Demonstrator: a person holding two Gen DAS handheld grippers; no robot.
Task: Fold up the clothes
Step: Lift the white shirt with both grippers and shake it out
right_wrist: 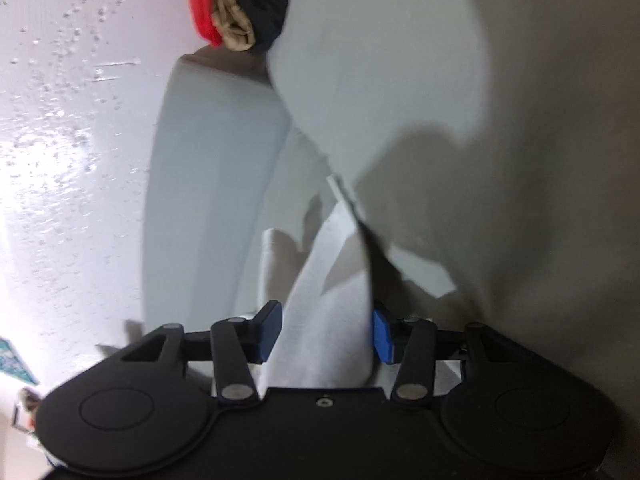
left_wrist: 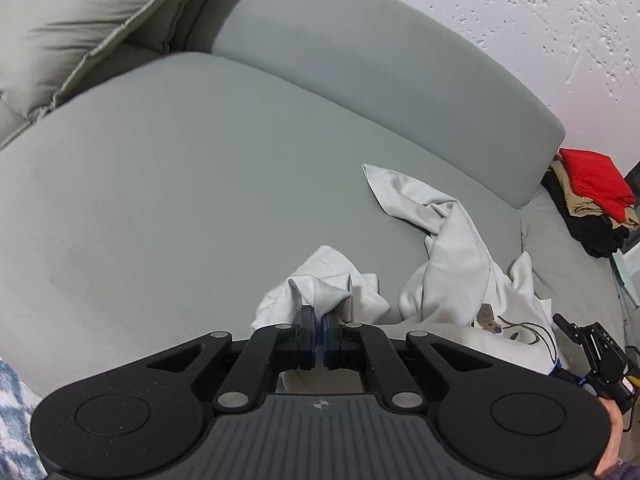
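Note:
A crumpled white garment (left_wrist: 460, 264) with a small print and a dark cord lies on the grey sofa seat (left_wrist: 180, 200), right of centre. My left gripper (left_wrist: 319, 314) is shut on a bunched edge of it, near the seat's front. In the right wrist view, which is blurred, a raised fold of the same white garment (right_wrist: 324, 320) stands between the blue pads (right_wrist: 382, 336) of my right gripper (right_wrist: 326, 314). Its jaws stand wide apart, and I see no firm pinch. That tool's black body (left_wrist: 600, 352) shows at the garment's lower right corner.
A stack of folded clothes, red over tan over black (left_wrist: 592, 196) (right_wrist: 236, 4), sits at the seat's far right end. The grey backrest (left_wrist: 360, 80) runs behind, with a loose cushion (left_wrist: 80, 20) at upper left. A blue-and-white patterned cloth (left_wrist: 12, 408) shows at lower left.

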